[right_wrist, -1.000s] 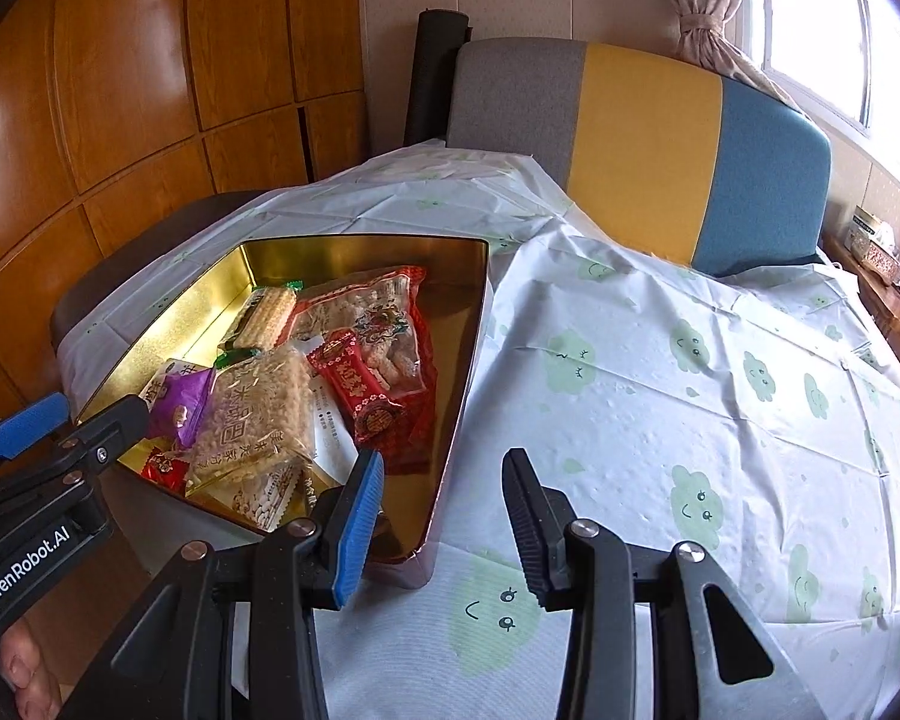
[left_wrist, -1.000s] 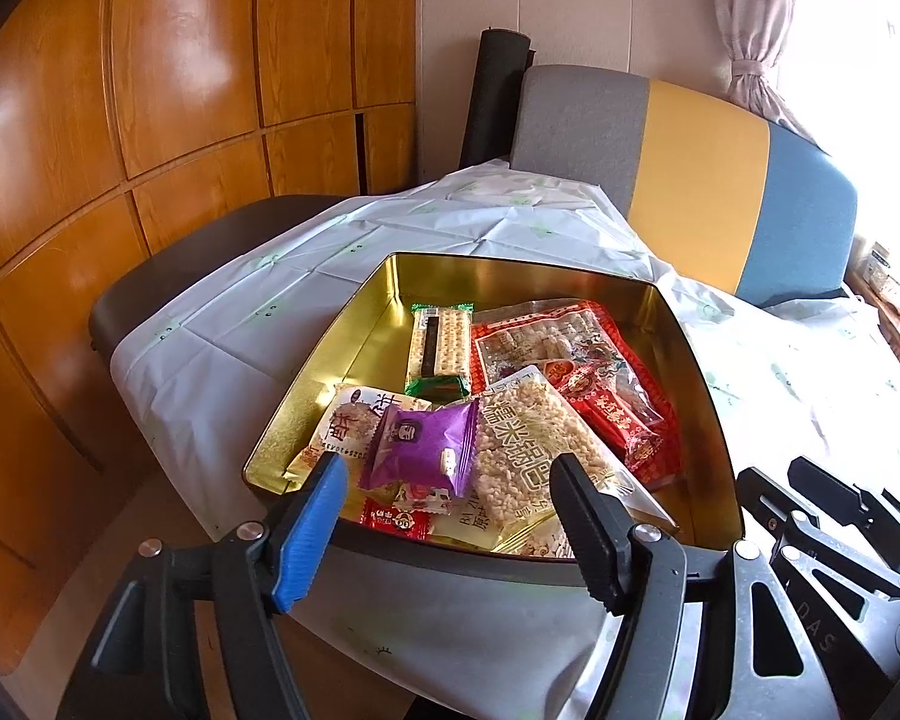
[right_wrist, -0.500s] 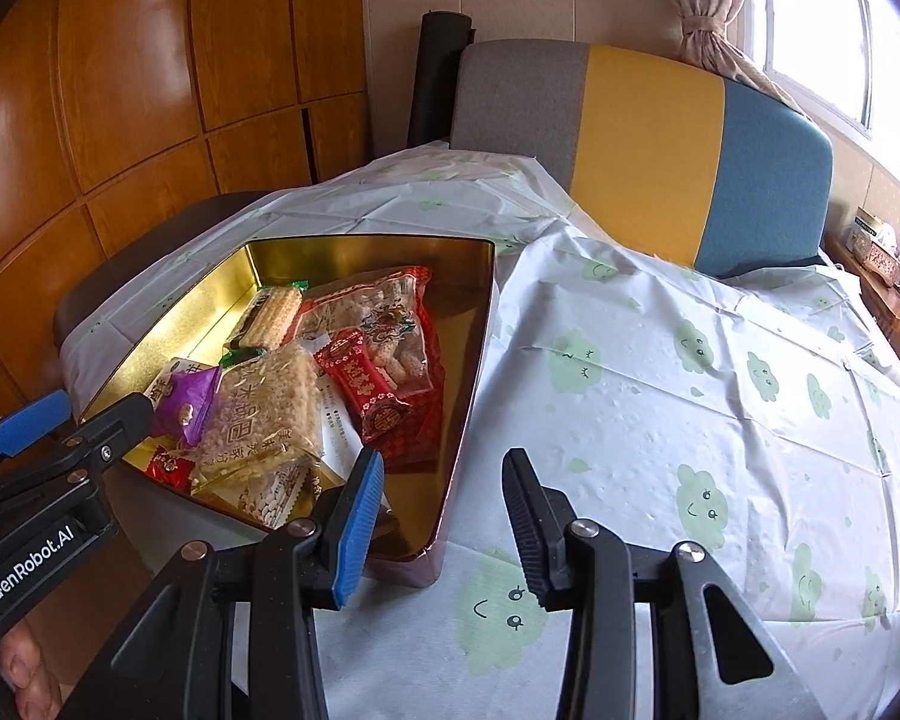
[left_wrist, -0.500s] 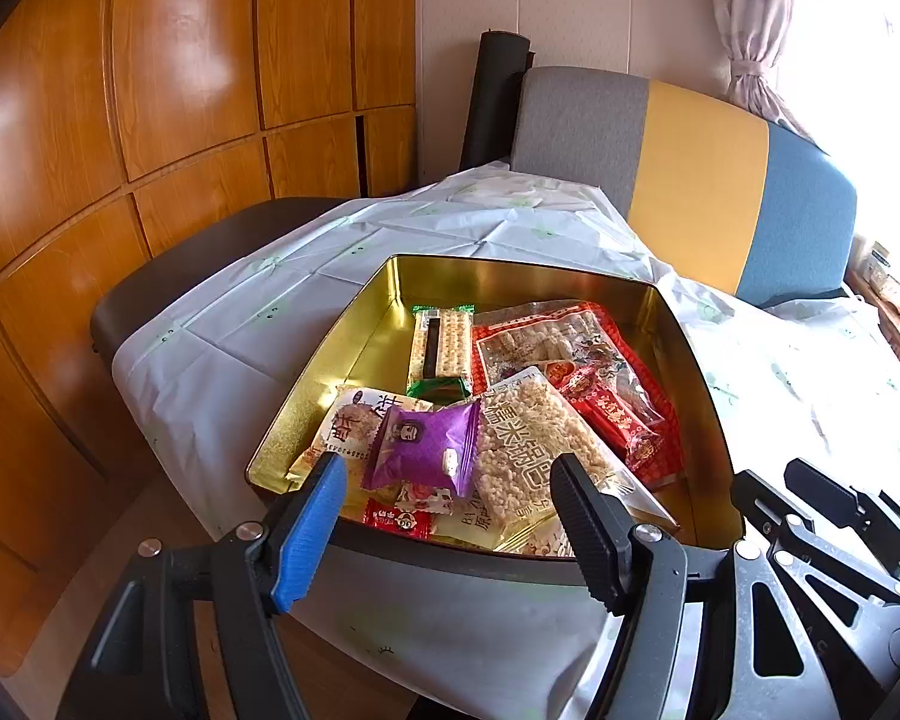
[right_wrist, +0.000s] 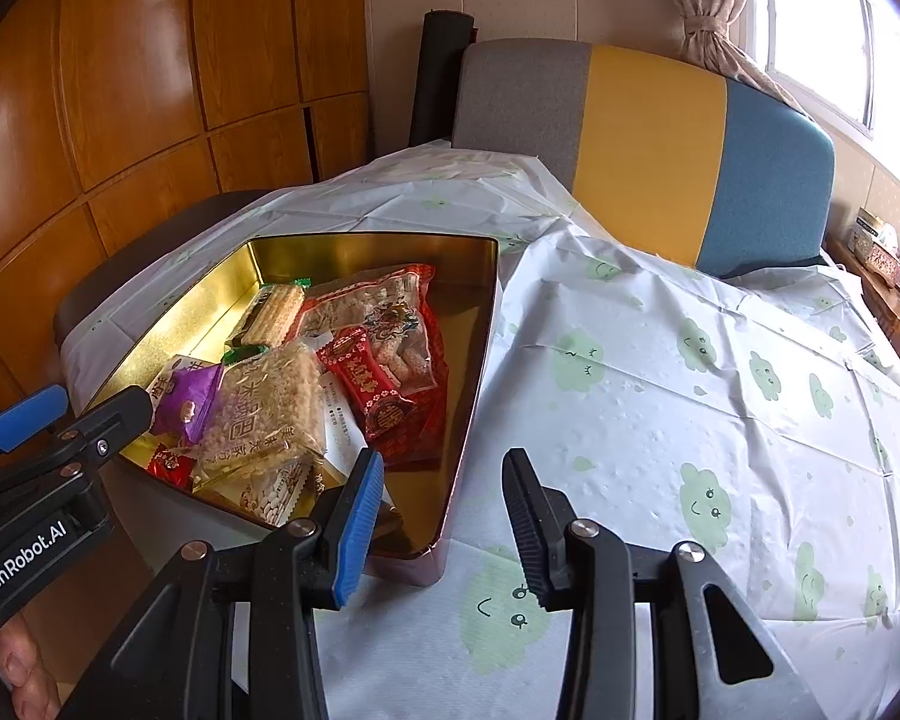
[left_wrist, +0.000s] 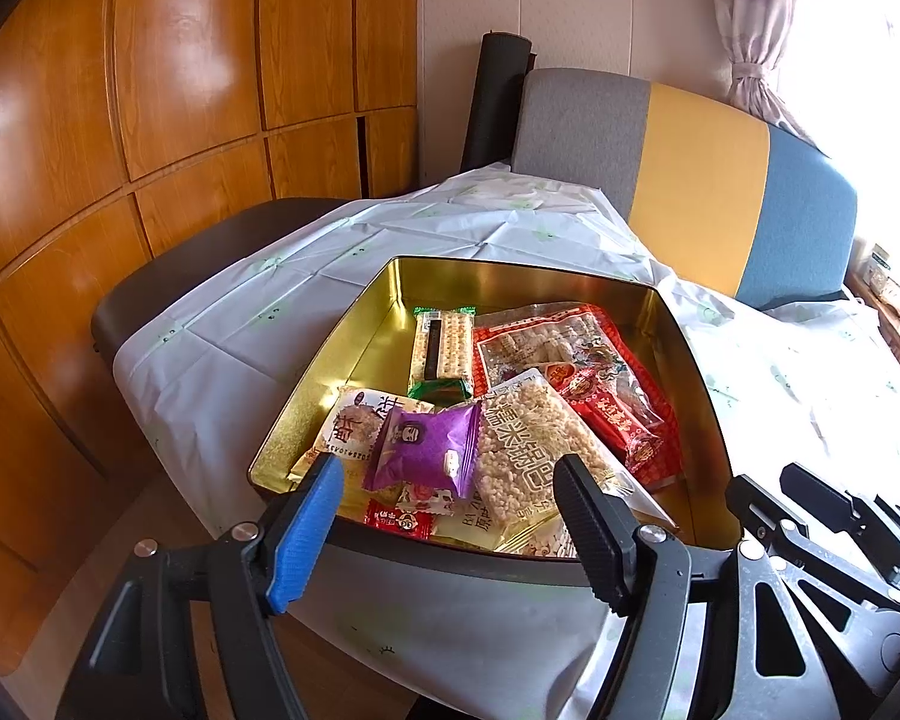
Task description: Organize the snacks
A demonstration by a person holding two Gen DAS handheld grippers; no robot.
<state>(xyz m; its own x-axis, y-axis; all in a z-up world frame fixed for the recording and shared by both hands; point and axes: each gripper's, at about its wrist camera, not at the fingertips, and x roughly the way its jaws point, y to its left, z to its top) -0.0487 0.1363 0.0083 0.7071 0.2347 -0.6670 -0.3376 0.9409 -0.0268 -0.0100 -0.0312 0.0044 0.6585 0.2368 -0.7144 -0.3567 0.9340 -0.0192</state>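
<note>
Both the left gripper (left_wrist: 450, 531) and right gripper (right_wrist: 444, 516) hung open, empty. The left should descend squarely over the purple packet (left_wrist: 426, 450) in the gold tin (left_wrist: 510, 282).

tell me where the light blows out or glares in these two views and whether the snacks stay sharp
Left wrist view: the window on the right is blown out white, the wooden panels carry bright glare, and the gold tin reflects light, yet the purple packet stays sharp. Right wrist view: the window is overexposed, the tablecloth is evenly lit, and fisheye curves the edges.
</note>
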